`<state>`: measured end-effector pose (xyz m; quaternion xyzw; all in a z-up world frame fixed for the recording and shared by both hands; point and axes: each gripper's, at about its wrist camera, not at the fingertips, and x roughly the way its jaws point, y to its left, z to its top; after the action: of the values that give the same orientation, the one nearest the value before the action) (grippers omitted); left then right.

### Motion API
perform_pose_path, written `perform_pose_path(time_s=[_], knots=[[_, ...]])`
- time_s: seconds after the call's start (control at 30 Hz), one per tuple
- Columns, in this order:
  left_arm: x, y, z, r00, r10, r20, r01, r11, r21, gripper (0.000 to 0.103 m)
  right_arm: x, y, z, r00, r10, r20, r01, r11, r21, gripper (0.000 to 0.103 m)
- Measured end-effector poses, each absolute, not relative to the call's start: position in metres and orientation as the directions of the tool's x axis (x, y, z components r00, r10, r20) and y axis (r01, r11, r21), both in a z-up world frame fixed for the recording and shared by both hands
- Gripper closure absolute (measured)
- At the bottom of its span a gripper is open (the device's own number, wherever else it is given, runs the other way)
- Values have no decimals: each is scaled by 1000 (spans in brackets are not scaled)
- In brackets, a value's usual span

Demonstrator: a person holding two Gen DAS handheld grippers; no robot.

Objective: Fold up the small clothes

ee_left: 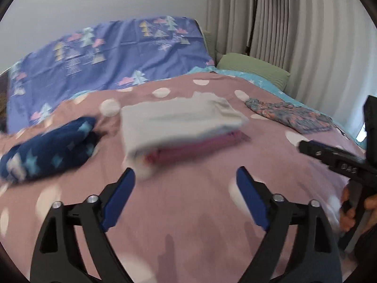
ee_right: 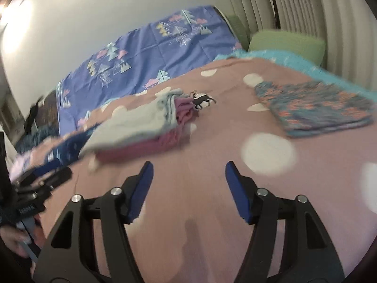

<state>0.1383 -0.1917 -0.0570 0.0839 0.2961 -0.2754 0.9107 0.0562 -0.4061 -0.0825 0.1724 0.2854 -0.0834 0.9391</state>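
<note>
Left wrist view: our left gripper point(ee_left: 186, 176) hangs with jaws spread wide and empty over the pink dotted bedspread point(ee_left: 188, 212). Just above it, mid-frame, sits the folded stack point(ee_left: 179, 122), pale grey on top, pink beneath. At left lies a navy star-print garment point(ee_left: 49, 148); at upper right a floral garment point(ee_left: 289, 115). The right gripper point(ee_left: 334, 158) pokes in at the right edge.

Right wrist view: our right gripper point(ee_right: 188, 172) is open too, nothing between the pads. The stack point(ee_right: 141, 129) lies left of centre, the floral piece point(ee_right: 315, 110) flat at upper right.
</note>
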Motion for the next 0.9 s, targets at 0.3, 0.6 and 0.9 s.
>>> perform_pose_path(time_s=[0.3, 0.6, 0.9], knots=[[8, -154, 3, 892, -231, -389, 310, 938, 154, 1, -42, -347, -24, 858, -151, -490, 233, 966, 109, 4], [-55, -141, 46, 897, -253, -362, 321, 936, 142, 1, -100, -315, 29, 913, -202, -354, 251, 963, 96, 2], [-81, -137, 40, 882, -269, -387, 342, 930, 135, 1, -120, -305, 31, 900, -222, -376, 276, 956, 96, 2]])
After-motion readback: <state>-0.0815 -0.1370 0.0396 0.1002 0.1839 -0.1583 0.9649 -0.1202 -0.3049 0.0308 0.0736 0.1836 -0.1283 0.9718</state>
